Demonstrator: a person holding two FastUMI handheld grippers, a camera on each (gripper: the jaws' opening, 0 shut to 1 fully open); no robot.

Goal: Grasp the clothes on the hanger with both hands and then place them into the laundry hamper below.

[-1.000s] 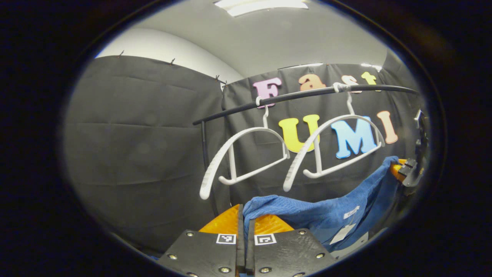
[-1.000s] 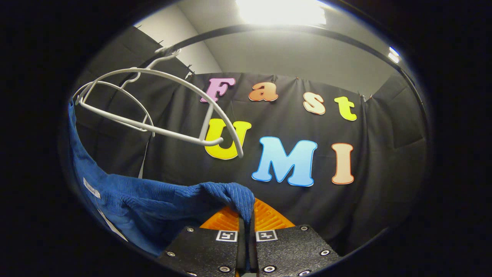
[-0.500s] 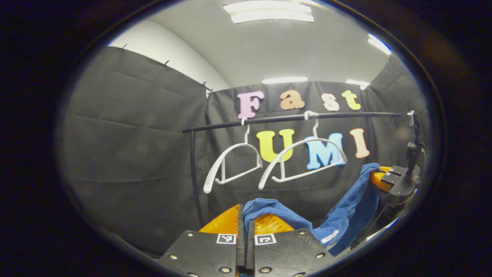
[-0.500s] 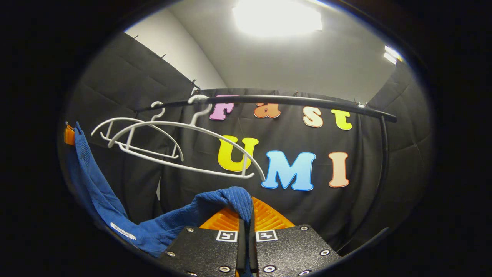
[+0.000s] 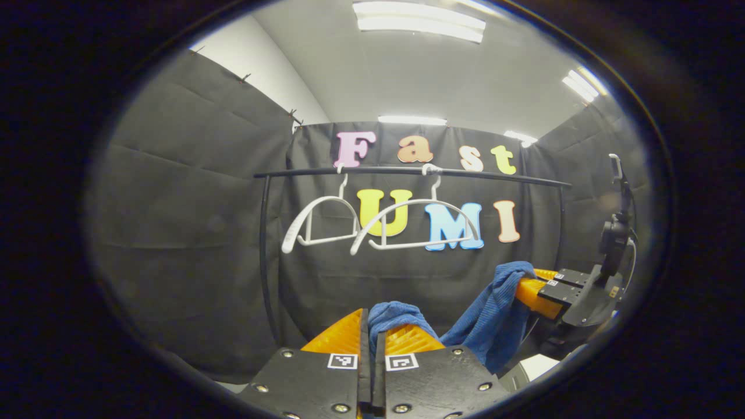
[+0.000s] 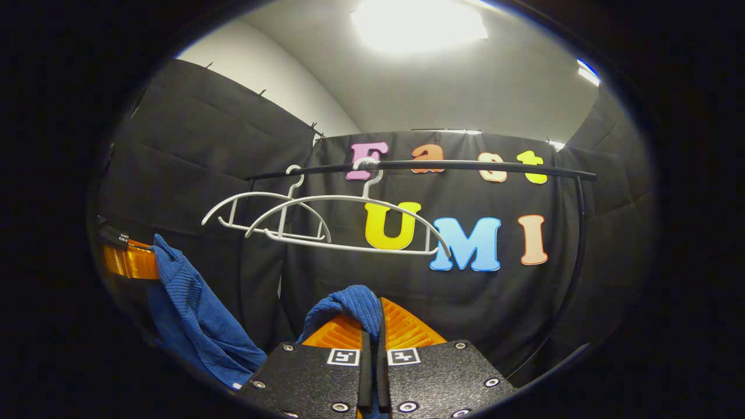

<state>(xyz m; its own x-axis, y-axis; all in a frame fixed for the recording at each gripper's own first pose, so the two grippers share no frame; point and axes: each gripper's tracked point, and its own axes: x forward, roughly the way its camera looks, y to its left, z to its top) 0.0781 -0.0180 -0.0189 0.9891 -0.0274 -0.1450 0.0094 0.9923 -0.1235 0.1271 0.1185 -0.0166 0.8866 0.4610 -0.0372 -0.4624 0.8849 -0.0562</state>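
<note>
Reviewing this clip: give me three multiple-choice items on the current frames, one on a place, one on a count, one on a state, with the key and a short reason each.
1. Where is the blue garment?
A. draped on a hanger
B. strung between the two grippers, off the hangers
C. over the black rail

2. How many white hangers hang on the rail?
A. one
B. two
C. three

3. What state is the right gripper in?
A. shut on the cloth
B. wide open
C. holding a hanger

Key: 1 B, the cloth runs from the left gripper to the right one, and the hangers are bare. 2 B, two hooks sit on the rail. 3 A, blue cloth is pinched between its orange fingers.
</note>
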